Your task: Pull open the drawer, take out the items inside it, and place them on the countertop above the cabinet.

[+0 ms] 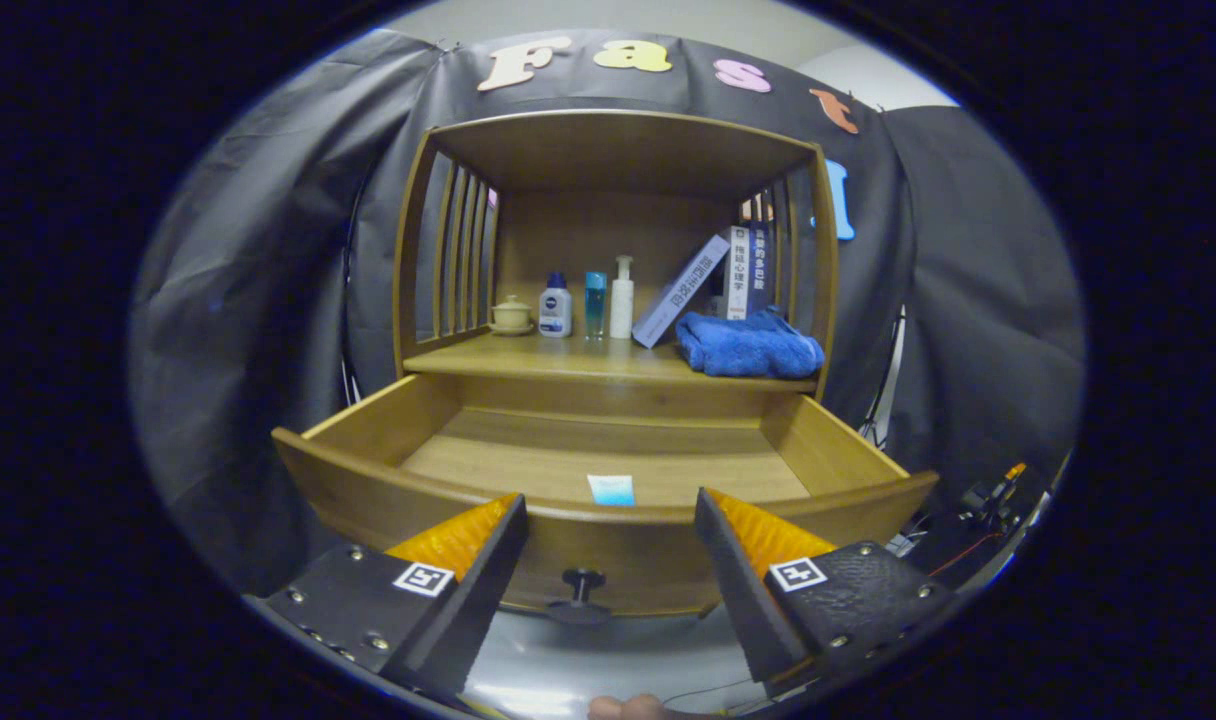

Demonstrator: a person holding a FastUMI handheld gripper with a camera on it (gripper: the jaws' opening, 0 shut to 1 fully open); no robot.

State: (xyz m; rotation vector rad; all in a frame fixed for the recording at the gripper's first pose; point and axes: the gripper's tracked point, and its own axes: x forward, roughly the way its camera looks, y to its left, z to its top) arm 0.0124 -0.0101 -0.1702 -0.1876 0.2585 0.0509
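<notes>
The wooden cabinet's drawer (388, 425) stands pulled out toward me. On its floor lies a small white and blue packet (611, 489), just beyond the front panel and ahead of the gap between my fingers. The drawer's dark knob (582, 581) sits on the front panel, between my fingers. My gripper (611, 520) is open, nothing between its fingers, held just in front of the drawer's front. The countertop (578, 358) above the drawer carries other goods.
On the countertop stand a small lidded cup (512, 314), three bottles (593, 305), leaning books (713, 280) and a folded blue towel (750, 344). Slatted side walls and a roof enclose that shelf space. Cables and gear (983, 505) lie right of the cabinet.
</notes>
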